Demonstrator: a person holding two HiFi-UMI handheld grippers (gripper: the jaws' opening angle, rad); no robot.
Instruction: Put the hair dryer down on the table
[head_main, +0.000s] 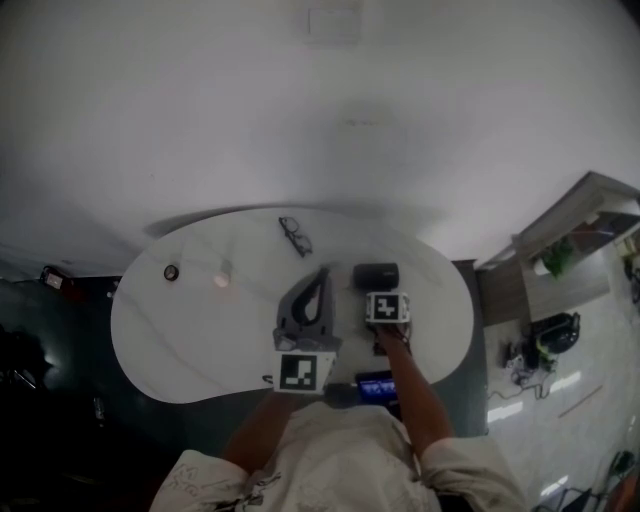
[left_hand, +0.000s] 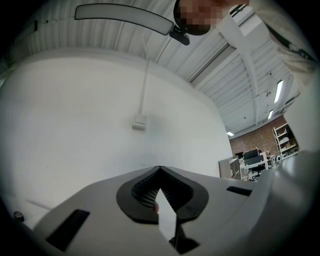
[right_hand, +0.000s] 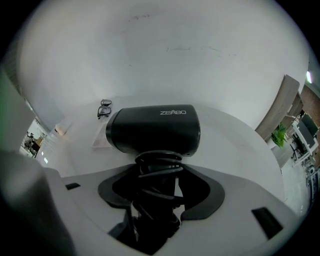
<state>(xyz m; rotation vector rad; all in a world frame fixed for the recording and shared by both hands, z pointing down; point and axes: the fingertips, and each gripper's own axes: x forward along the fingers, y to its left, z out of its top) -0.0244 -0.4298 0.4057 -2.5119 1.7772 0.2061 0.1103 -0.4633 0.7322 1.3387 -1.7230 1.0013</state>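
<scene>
Over the white oval table (head_main: 190, 340), near its right-hand middle, I am holding the black barrel-shaped hair dryer (right_hand: 155, 127) with the right gripper (right_hand: 156, 172). Its jaws are clamping the cord-wrapped handle (right_hand: 155, 195). I cannot tell whether the barrel is touching the top. Beside it, the left gripper (left_hand: 160, 172) is hovering with jaws pressed together, empty. Black-framed glasses (right_hand: 104, 108) are lying beyond the dryer.
</scene>
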